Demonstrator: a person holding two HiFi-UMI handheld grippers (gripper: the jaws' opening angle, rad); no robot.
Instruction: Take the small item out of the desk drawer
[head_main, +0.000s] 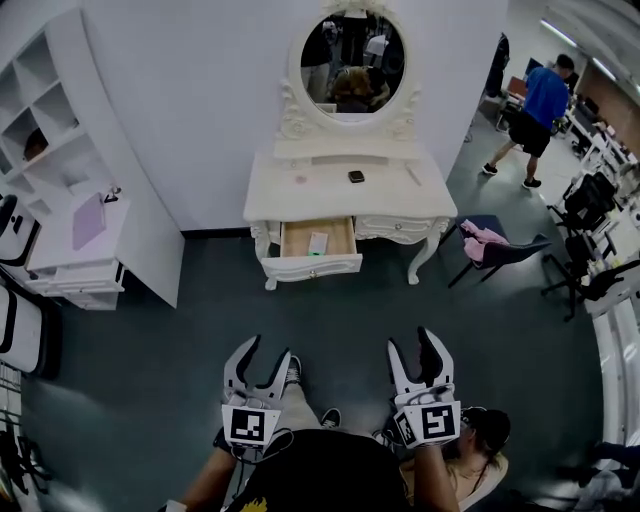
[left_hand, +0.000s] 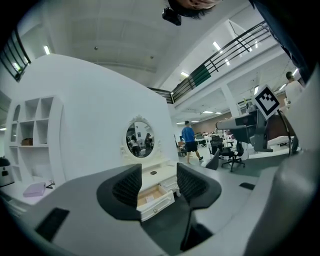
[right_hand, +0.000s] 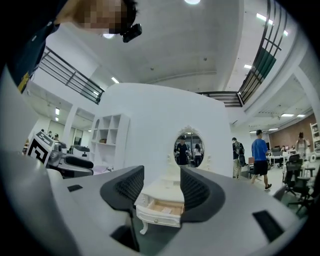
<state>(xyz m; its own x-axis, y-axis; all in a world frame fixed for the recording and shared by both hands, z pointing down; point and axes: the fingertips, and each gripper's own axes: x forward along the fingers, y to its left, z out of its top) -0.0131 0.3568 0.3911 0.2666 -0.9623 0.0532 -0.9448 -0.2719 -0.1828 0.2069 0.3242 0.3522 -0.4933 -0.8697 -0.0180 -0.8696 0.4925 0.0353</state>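
Head view steeply down, far off, gripper views low, forward, all sharing dressing table (head_main: 390, 195)

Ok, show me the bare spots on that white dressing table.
The white dressing table top is bare along its front edge, in front of the small dark object. The open wooden drawer is bare left of the pale small item. Nowhere is crowded.

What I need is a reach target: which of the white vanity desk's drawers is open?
The left drawer in the head view: pulled out, a small item inside. The right drawer is shut flush.
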